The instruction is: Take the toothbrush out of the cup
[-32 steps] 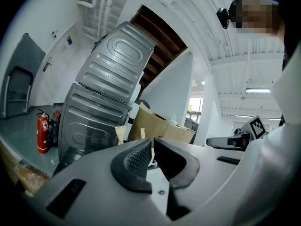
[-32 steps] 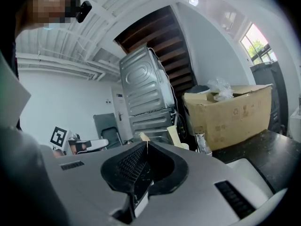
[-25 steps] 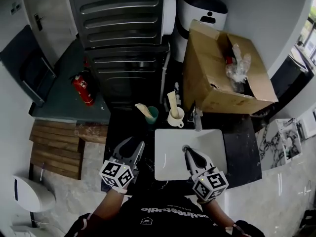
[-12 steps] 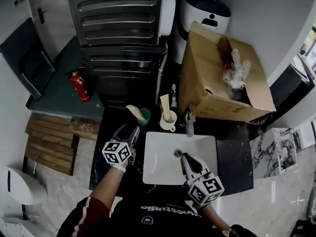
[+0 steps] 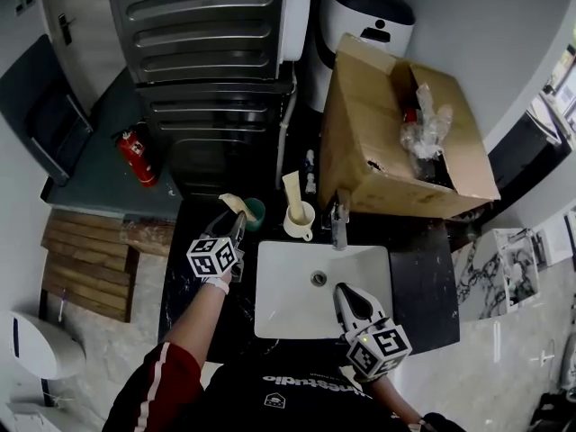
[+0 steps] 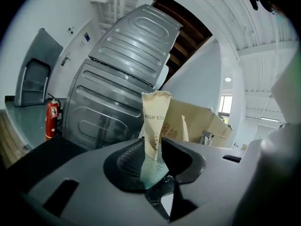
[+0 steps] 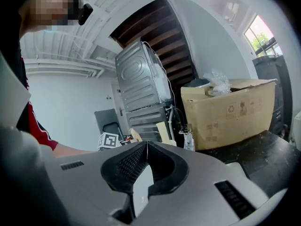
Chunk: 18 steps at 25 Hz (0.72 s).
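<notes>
Arm outstretched in a red sleeve [image 5: 160, 378], the left gripper [image 5: 238, 223] has just been closing its 2 jaws, pinching a paper-wrapped toothbrush [image 6: 154, 117]; the right gripper [image 5: 343, 292] hangs close to the body, jaws together.

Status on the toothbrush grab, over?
Left gripper jaws just closing round wrapped toothbrush in green cup, grip unconfirmed. Right gripper shut, empty, over the sink. White cup alongside, not blocking.

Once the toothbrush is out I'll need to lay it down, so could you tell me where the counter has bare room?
The black counter right of the sink, in front of the cardboard box, is bare, and the sink itself holds nothing. The strip behind the sink is crowded: green cup with wrapped toothbrush, white mug, faucet.
</notes>
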Available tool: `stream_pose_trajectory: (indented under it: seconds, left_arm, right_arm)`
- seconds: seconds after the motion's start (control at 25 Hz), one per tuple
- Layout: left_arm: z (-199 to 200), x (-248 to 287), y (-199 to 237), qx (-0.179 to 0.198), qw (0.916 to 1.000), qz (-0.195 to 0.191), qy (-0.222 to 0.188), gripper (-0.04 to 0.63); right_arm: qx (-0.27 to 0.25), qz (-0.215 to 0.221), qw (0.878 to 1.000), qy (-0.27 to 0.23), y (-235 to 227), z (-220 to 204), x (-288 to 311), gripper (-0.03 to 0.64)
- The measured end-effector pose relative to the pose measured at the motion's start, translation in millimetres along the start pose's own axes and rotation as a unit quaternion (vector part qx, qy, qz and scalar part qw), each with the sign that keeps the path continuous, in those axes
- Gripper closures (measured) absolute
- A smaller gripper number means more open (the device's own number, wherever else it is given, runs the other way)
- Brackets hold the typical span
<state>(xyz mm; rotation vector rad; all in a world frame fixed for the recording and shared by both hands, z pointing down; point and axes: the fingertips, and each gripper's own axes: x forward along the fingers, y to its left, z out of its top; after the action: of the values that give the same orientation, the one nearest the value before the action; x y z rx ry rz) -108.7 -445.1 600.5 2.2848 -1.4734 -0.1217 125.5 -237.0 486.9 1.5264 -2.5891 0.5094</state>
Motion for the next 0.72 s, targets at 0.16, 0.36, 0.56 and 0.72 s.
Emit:
stream_pose_trajectory:
  seconds: [0.16, 0.36, 0.56, 0.72]
  left_arm:
    - [2, -1, 4, 0.006, 0.9999, 0.008, -0.005, 0.565]
    - [11, -2, -2, 0.01, 0.9996, 0.007, -0.025, 0.577]
    - [31, -5, -10, 0.025, 0.9984, 0.002, -0.052, 0.578]
    - [55, -21, -19, 0.042, 0.9962, 0.003, -0.077, 0.578]
  right_arm:
    - [0.002, -0.004, 1.0, 0.003, -4, -1, -1, 0.577]
    - [0.002, -0.003, 1.0, 0.003, -3, -2, -2, 0.577]
    - [0.001, -0.001, 1.0, 0.0, -1, -3, -3, 0.577]
    - [0.0, 0.0, 1.0, -0.002, -2, -1, -4, 0.577]
